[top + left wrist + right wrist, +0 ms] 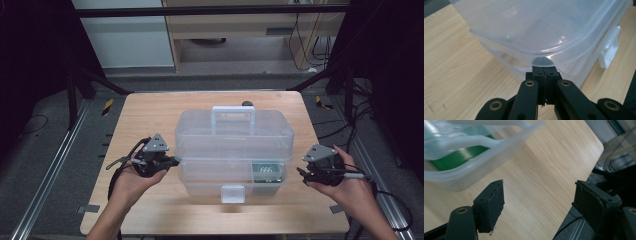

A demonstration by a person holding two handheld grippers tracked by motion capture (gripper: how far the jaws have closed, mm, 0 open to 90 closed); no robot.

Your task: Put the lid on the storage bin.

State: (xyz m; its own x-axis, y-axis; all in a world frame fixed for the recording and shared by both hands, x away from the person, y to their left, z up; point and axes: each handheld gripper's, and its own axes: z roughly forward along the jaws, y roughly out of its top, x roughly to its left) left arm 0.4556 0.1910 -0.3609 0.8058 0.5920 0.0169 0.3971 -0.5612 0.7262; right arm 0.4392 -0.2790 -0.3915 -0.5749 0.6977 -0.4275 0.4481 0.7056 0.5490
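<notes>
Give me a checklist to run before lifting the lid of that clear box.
1. Left gripper shut at the lid's corner edge: ok.
2. Lid edge actually pinched between its fingers: cannot tell.
3. Right gripper open, off the box: ok.
4. Front latch released: cannot tell.
5. Handle free of both grippers: ok.
6. Green item inside clear of the lid: cannot tell.

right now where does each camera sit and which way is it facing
High view: above the person's side, looking forward and down on the wooden table and clear plastic toolbox; both forearms, left gripper, right gripper.
Left gripper view: behind shut jaws at the toolbox's lid edge.
Right gripper view: between open jaws, facing the table edge and the green item inside.
All share the toolbox.
</notes>
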